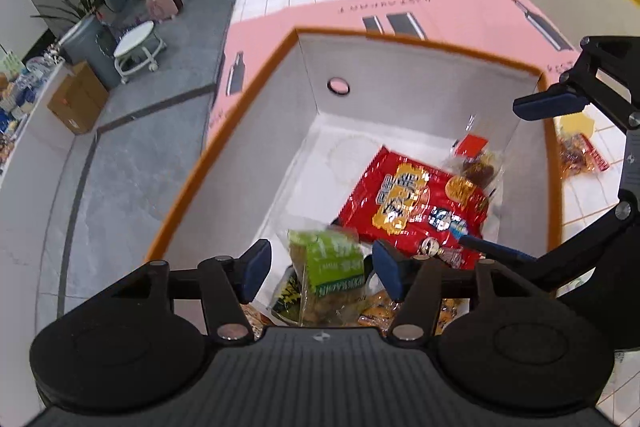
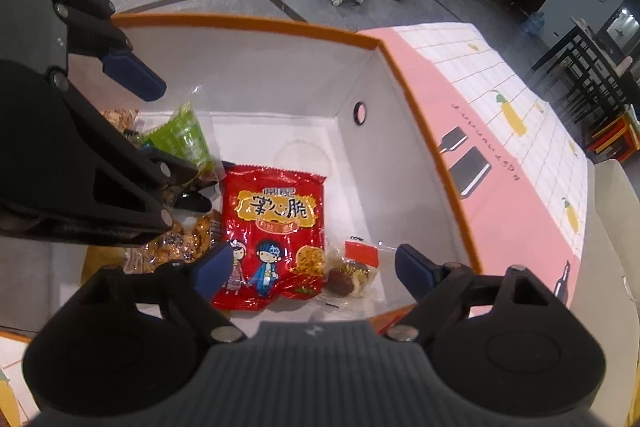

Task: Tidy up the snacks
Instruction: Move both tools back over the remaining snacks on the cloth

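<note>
Both hand-held grippers hang spread-jawed over the orange-rimmed box point(image 2: 248, 23), left point(image 1: 320, 269) above the green snack packet point(image 1: 328, 259), right point(image 2: 312, 275) above the red one point(image 2: 272, 227), both packets lying inside, seemingly dropped.

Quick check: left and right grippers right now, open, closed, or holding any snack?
Left gripper: open, green packet between its jaws, not pressed.
Right gripper: open, holding nothing, above the red packet.

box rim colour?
Orange rim on the white box, clearest in the right wrist view.
</note>
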Demonstrator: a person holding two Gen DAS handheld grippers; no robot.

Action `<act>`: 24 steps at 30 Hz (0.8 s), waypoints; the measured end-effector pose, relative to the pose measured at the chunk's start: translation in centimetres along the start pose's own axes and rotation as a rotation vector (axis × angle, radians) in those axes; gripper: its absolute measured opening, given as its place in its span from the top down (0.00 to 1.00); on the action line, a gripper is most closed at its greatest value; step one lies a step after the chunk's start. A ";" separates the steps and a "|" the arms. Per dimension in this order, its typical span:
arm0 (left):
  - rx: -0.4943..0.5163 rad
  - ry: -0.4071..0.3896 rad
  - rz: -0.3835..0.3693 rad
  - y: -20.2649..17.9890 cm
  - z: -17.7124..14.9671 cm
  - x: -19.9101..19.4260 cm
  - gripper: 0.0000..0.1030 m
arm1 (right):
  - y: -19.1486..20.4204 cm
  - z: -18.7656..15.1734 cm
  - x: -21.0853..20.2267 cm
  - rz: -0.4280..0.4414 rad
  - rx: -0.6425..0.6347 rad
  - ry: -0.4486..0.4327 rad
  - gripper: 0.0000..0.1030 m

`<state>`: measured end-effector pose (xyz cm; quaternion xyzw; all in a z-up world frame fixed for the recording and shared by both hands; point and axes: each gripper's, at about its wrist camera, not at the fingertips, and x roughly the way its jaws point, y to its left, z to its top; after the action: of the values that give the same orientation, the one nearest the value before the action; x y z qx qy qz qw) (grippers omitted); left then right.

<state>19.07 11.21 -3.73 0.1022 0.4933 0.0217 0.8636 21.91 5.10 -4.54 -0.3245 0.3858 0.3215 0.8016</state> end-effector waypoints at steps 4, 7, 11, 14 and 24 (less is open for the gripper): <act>-0.002 -0.063 0.020 -0.4 0.4 -2.1 0.33 | -0.6 -0.4 -1.8 -0.030 0.042 -0.036 0.13; -0.004 -0.107 0.029 -0.9 0.9 -3.9 0.33 | -1.5 -0.9 -3.5 -0.045 0.088 -0.070 0.13; -0.005 -0.136 0.018 -1.8 1.9 -6.5 0.33 | -2.6 -2.1 -6.1 -0.064 0.173 -0.112 0.12; 0.002 -0.167 -0.011 -2.6 2.3 -8.7 0.32 | -3.7 -3.4 -8.1 -0.062 0.261 -0.137 0.11; 0.001 -0.182 -0.154 -6.5 0.9 -12.5 0.30 | -5.4 -10.2 -13.7 -0.087 0.512 -0.156 0.09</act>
<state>13.04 3.02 6.01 0.0658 0.4191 -0.0542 0.9039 15.06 -9.54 3.27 -0.1018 0.3774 0.2028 0.8978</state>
